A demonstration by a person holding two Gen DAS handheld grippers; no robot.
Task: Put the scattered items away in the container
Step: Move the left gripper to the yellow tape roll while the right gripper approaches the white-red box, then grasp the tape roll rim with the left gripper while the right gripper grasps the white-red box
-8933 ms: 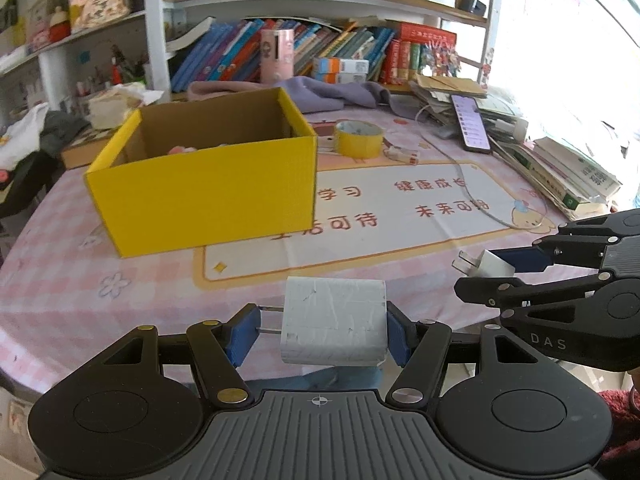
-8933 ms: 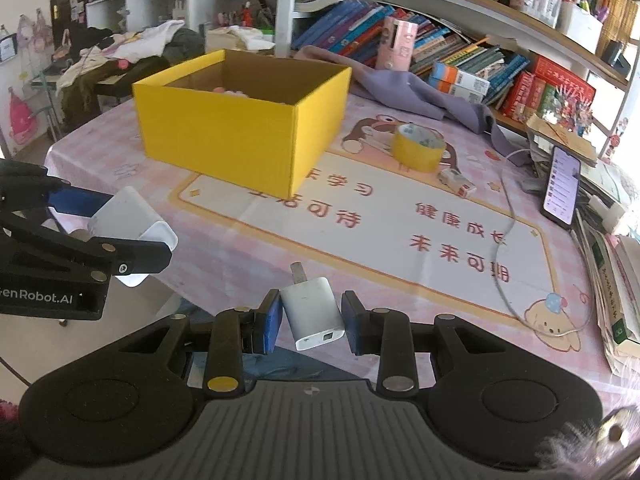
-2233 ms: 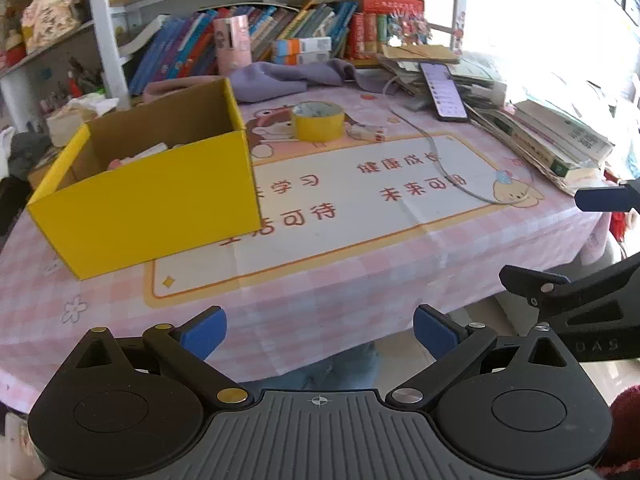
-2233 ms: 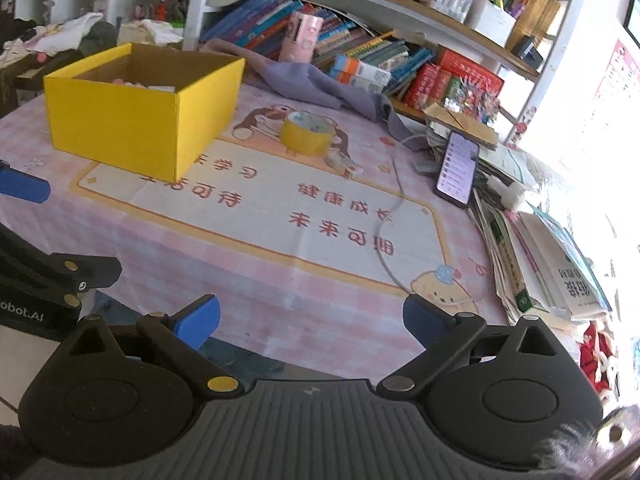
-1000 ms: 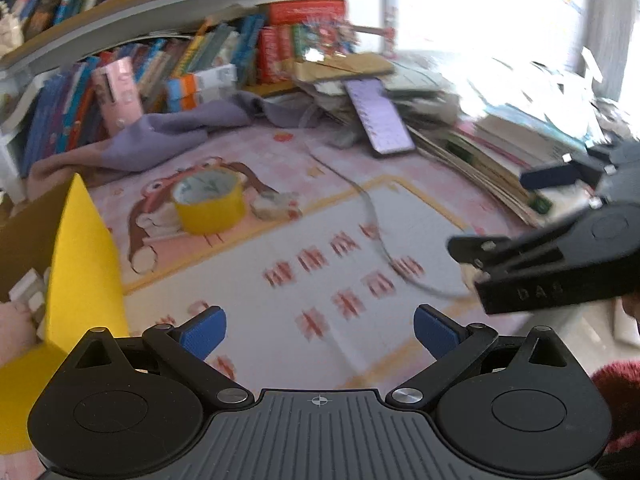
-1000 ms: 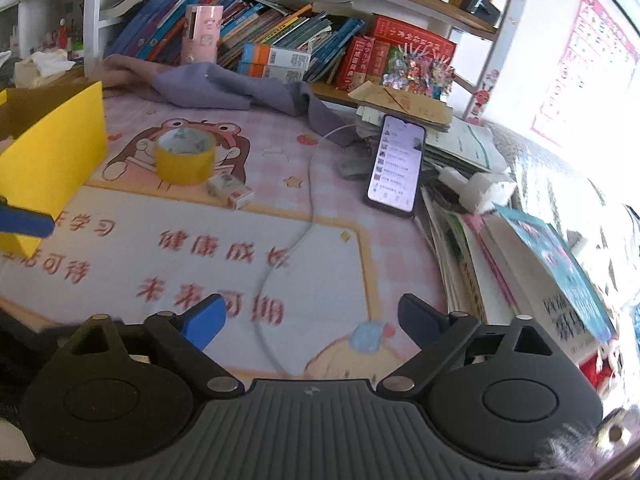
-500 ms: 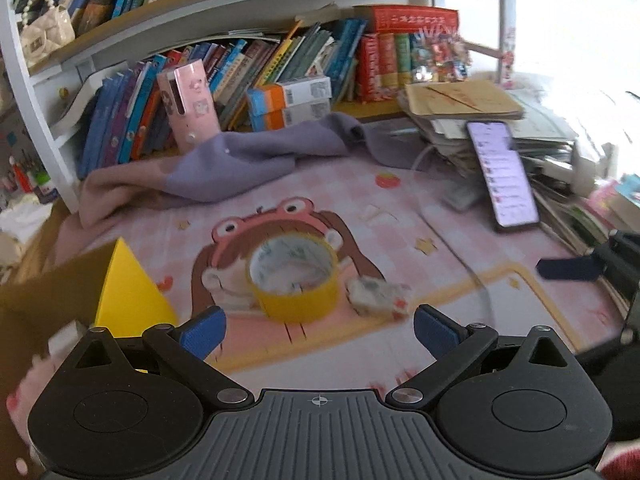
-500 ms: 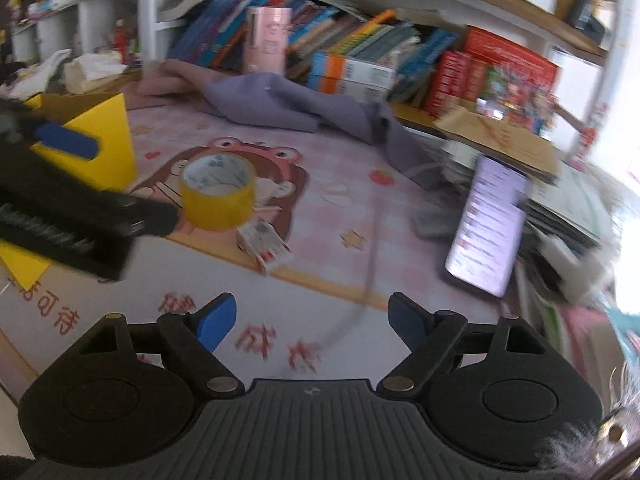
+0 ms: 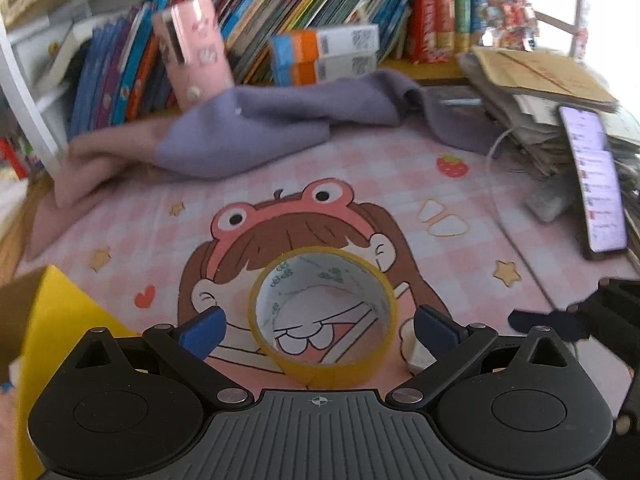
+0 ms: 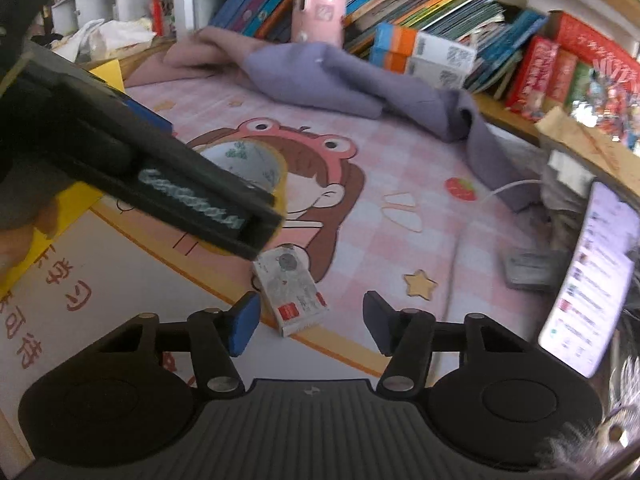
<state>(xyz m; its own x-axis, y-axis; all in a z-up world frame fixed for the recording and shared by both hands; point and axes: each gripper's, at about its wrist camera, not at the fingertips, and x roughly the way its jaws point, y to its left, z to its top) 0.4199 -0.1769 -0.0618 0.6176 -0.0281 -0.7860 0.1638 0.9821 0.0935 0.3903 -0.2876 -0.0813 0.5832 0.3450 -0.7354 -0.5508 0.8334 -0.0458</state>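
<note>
A yellow roll of tape (image 9: 324, 312) lies flat on the pink mat, between the open fingers of my left gripper (image 9: 320, 326); the pads stand a little apart from its sides. The roll also shows in the right wrist view (image 10: 248, 164), half hidden behind the left gripper's body. A small white box (image 10: 292, 294) lies on the mat between the open fingers of my right gripper (image 10: 310, 316), nearer the left finger. In the left wrist view the box (image 9: 412, 344) peeks out by the right finger. The yellow cardboard box (image 9: 52, 320) stands at the left.
A purple cloth (image 9: 272, 124) lies behind the tape, in front of shelves full of books. A phone (image 10: 588, 276) and a white cable (image 10: 460, 240) lie at the right, next to stacked papers (image 9: 532, 92).
Both grippers have moved in across the table towards the tape and the small box, which now sit between their fingers. Much earlier each held a white charger; both are empty now.
</note>
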